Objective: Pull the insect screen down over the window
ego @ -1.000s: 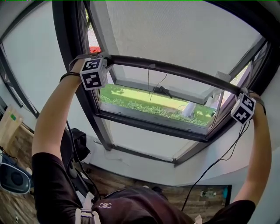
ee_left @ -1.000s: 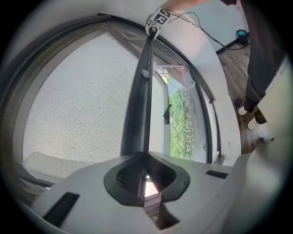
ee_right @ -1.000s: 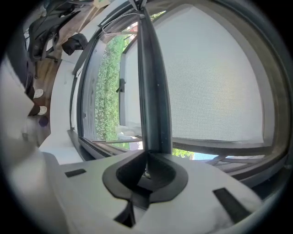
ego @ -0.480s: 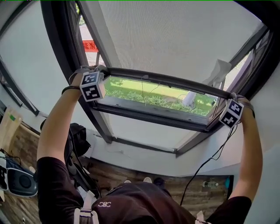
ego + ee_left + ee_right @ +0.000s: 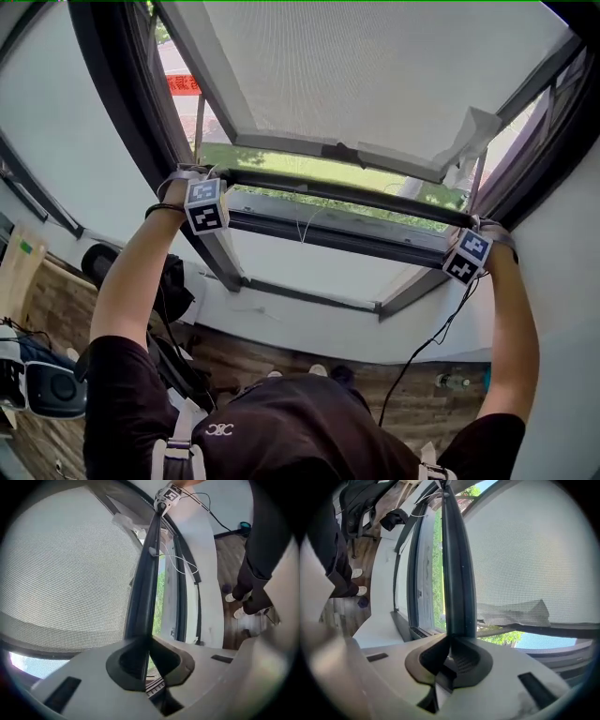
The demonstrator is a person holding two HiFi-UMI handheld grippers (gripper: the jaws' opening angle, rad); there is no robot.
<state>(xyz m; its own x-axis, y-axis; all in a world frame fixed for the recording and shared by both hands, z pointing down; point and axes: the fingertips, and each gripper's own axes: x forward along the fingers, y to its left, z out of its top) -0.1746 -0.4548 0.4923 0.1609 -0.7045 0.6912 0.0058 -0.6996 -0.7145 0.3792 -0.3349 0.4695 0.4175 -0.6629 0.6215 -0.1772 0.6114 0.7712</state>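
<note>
Insect screen [image 5: 375, 66] drawn nearly down
Its pull bar [image 5: 347, 190] is pinched at each end by the left gripper [image 5: 146, 644] and right gripper [image 5: 450, 641], just above the lower window frame [image 5: 337, 232].

Red banner [image 5: 184, 84], lettering seemingly illegible

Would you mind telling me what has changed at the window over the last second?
The pull bar has come down toward the lower frame, so the mesh covers more of the opening. The left gripper and right gripper came down with it and stay shut on its ends.
</note>
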